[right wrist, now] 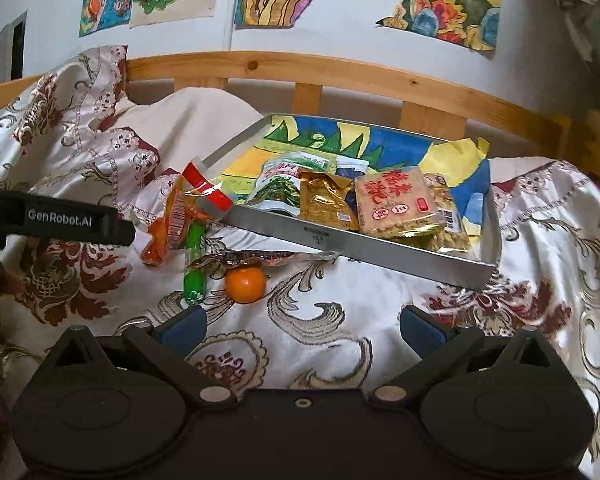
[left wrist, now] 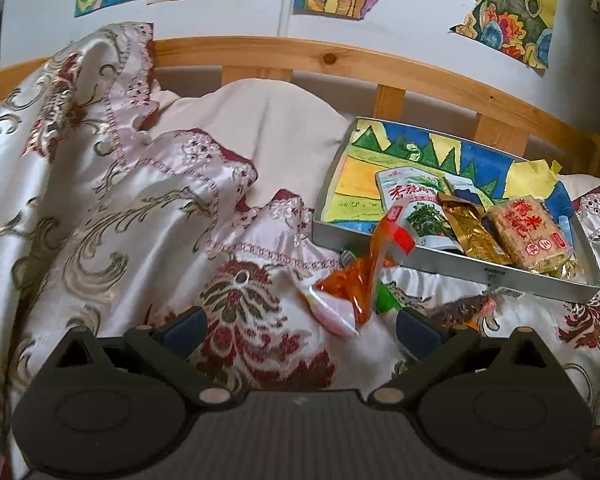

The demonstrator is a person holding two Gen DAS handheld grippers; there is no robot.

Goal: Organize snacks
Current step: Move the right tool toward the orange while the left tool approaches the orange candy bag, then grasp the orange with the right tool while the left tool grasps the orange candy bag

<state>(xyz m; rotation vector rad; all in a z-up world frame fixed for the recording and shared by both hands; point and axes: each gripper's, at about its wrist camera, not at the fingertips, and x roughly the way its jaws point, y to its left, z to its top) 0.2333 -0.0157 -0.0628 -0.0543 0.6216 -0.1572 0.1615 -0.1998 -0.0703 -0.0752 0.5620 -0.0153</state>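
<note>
A grey tray (right wrist: 400, 250) lined with a coloured drawing lies on the bed and holds a green-and-white packet (right wrist: 278, 186), a gold packet (right wrist: 326, 202) and a rice-cracker pack (right wrist: 398, 202). An orange-red snack bag (right wrist: 172, 224) leans on the tray's left corner, beside a green tube (right wrist: 194, 268), a dark wrapper (right wrist: 252, 257) and a mandarin (right wrist: 245, 284). My right gripper (right wrist: 302, 330) is open and empty, just short of the mandarin. My left gripper (left wrist: 300, 330) is open, with the orange bag (left wrist: 352, 280) just ahead of its fingers. The tray also shows in the left wrist view (left wrist: 452, 266).
The bed is covered by a shiny floral satin quilt (left wrist: 112, 208), bunched high on the left. A wooden bed rail (right wrist: 340, 70) runs behind the tray, with drawings on the wall above. The left gripper's body (right wrist: 56, 220) reaches in from the left of the right wrist view.
</note>
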